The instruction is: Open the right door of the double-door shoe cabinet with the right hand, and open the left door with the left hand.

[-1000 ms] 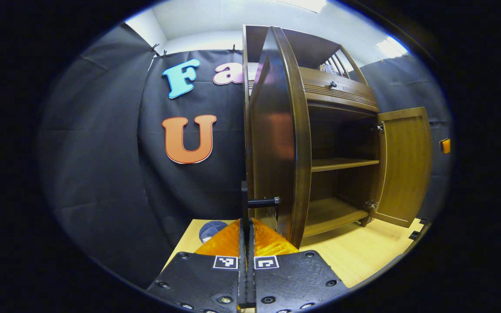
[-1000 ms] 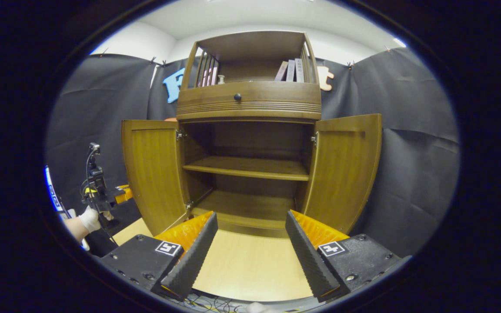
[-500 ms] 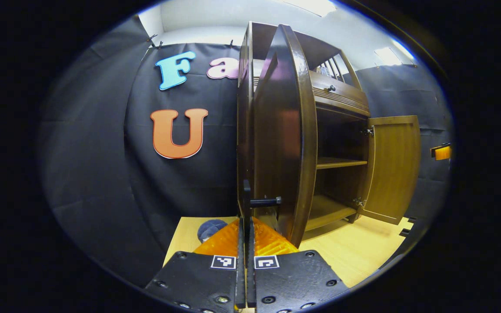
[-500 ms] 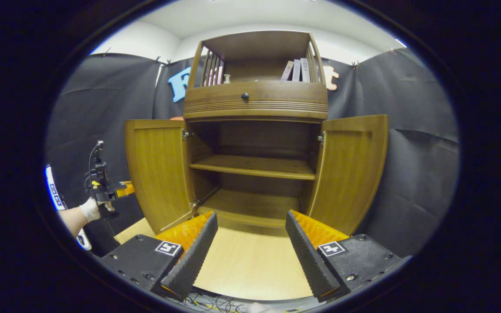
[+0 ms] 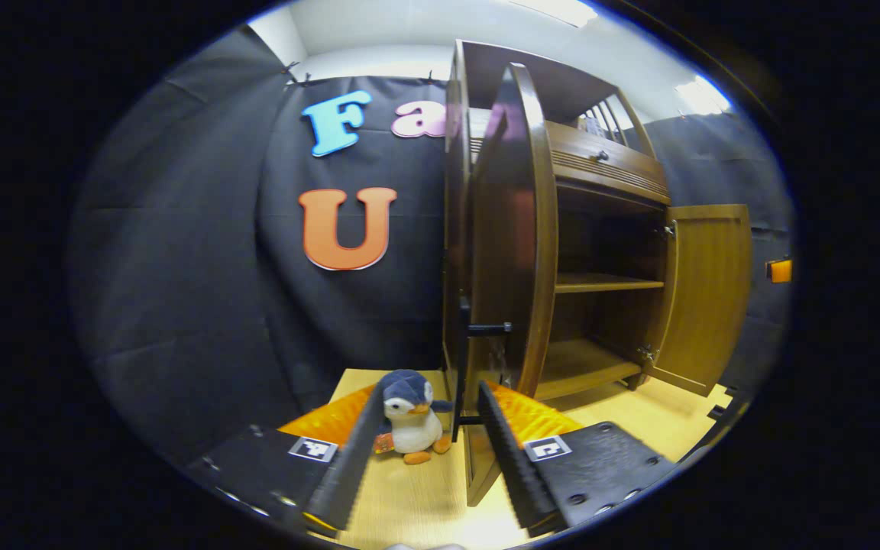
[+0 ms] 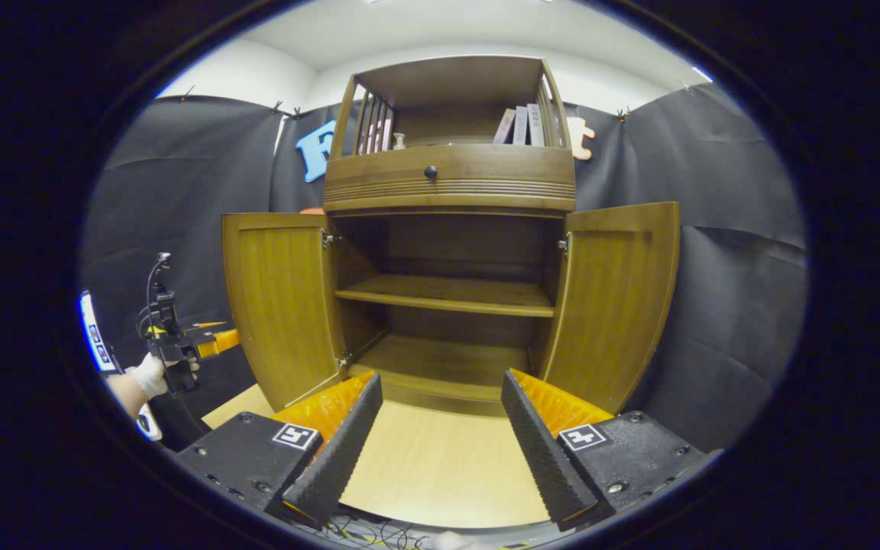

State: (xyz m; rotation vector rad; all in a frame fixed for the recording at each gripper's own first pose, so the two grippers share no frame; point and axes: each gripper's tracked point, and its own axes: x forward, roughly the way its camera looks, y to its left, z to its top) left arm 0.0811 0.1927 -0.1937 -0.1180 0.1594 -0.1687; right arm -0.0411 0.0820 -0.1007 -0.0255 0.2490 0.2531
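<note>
Bright even light from ceiling panels (image 5: 554, 9), soft glare on the glossy left door (image 5: 512, 229), cabinet interior (image 6: 455, 252) shadowed, strong fisheye bending at the edges, left gripper (image 5: 425, 451) fingers slightly blurred, centre sharp

Black cloth walls (image 6: 715, 229) hang below a white ceiling (image 6: 440, 30) with a bright lamp (image 5: 703, 92); pale wooden floor (image 6: 440, 466) underfoot.

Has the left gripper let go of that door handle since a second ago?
Yes. The left gripper was shut on the left door's handle; its fingers now stand apart, the handle between them, untouched.
</note>
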